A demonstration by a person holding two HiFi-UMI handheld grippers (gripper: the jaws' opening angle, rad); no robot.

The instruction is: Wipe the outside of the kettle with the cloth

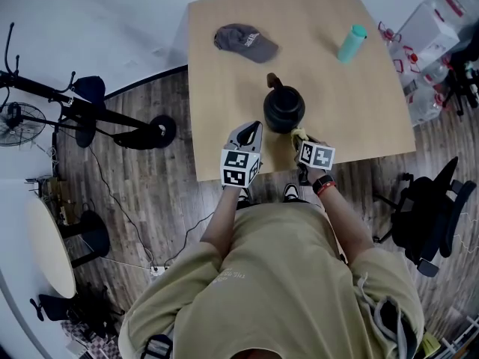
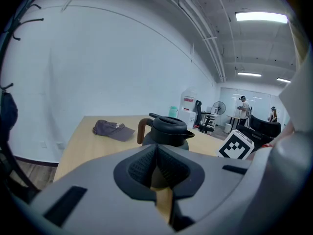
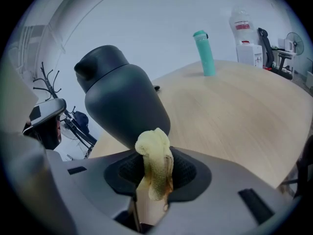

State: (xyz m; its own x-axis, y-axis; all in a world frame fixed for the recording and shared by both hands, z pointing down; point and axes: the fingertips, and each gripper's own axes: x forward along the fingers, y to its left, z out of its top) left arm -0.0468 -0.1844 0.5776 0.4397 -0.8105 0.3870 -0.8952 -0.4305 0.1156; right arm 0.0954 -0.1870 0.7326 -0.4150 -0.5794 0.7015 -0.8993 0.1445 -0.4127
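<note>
Kettle [image 1: 284, 109] on the table [image 1: 224, 88], near its front edge
The cap [image 1: 245, 41] lies on the table behind the kettle to the left, the bottle [image 1: 351, 43] stands behind it to the right, both well apart from it. The left gripper [image 1: 253, 128] is just left of the kettle's front; the right gripper [image 1: 301, 137] is just before the kettle, with the cloth [image 3: 155, 163] between its jaws
</note>
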